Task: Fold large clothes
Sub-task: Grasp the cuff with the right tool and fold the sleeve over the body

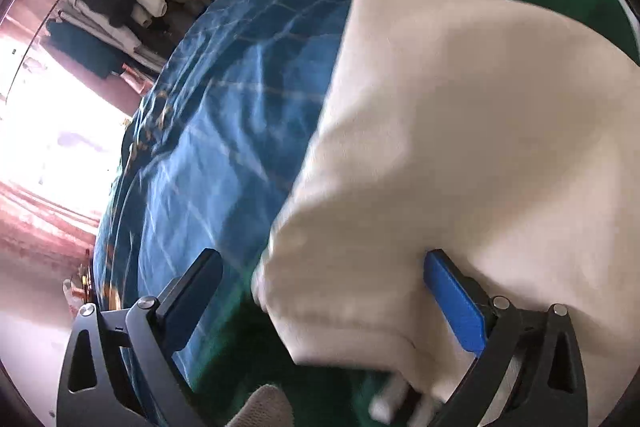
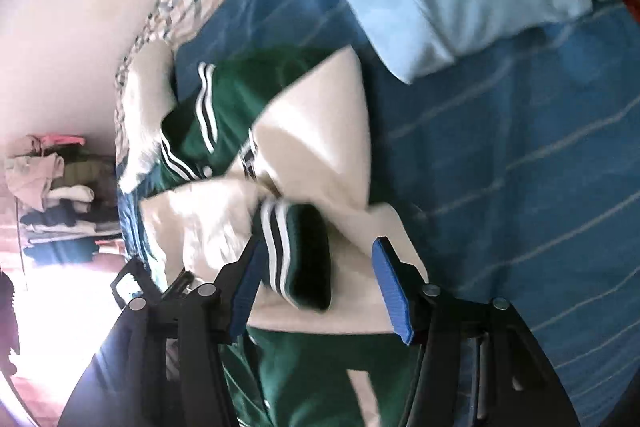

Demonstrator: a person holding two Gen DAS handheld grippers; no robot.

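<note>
Both claws wide: right gripper (image 2: 316, 283) straddling striped cuff (image 2: 294, 251), left gripper (image 1: 320, 303) around cream sleeve (image 1: 460, 147), probably for folding inward.

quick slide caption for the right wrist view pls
Open right gripper straddles the striped cuff of a green-and-cream varsity jacket on a blue bedspread.

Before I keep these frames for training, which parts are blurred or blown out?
Left wrist view: the window is blown out white, and the cream sleeve smears near the left gripper. Right wrist view: the striped cuff between the right gripper's fingers is motion-blurred; glare washes out the lower left.
</note>
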